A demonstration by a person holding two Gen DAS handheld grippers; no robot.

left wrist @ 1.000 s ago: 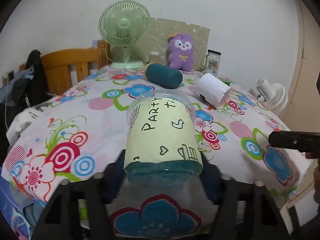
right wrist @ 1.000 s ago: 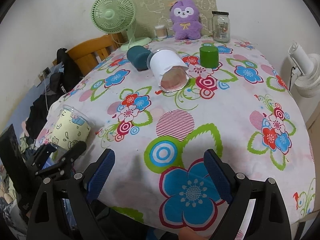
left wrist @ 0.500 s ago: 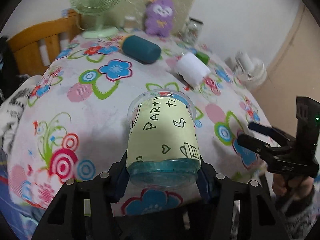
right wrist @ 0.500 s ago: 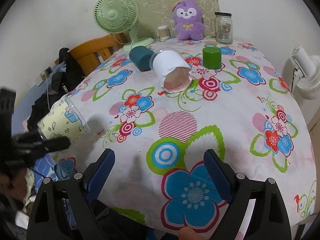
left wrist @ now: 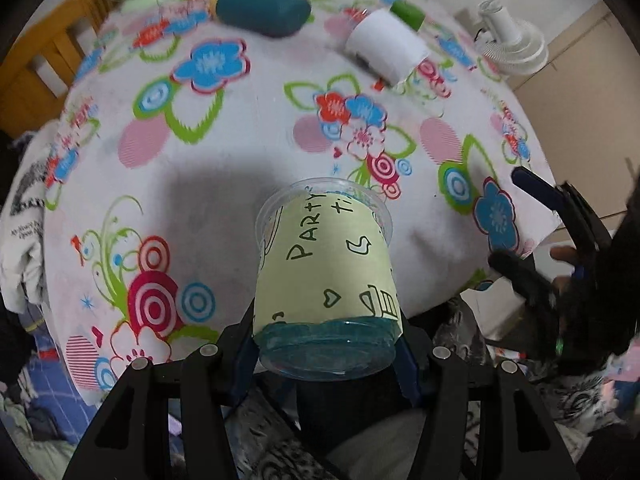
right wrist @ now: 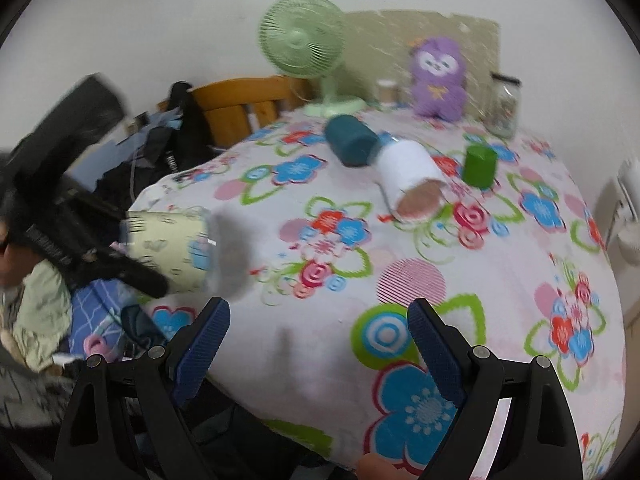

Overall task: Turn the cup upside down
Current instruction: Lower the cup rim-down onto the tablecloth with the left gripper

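Left gripper (left wrist: 326, 354): tight on the party cup (left wrist: 325, 276), pads mostly hidden.
Right gripper (right wrist: 318, 344): wide apart, holding nothing.
Right view: cup blurry, tipped sideways.

**A flowered counter and what rests on it**

The counter (right wrist: 400, 280) is covered by a white cloth printed with big blue, red and pink flowers, green leaves and striped pink discs; the cloth hangs over the near edge.

Along the far edge, by the wall, a pale green fan (right wrist: 304, 46) stands at the left. To its right come a small pale container (right wrist: 387, 92), a purple plush toy (right wrist: 439, 76) and a clear glass jar (right wrist: 505, 105) with a dark lid.

Nearer the middle, a dark teal cylinder (right wrist: 349, 145) lies on its side. Just beside it lies a white cup (right wrist: 412, 178), its open mouth facing near. To the right of that, a green cup (right wrist: 479, 166) stands apart from it.
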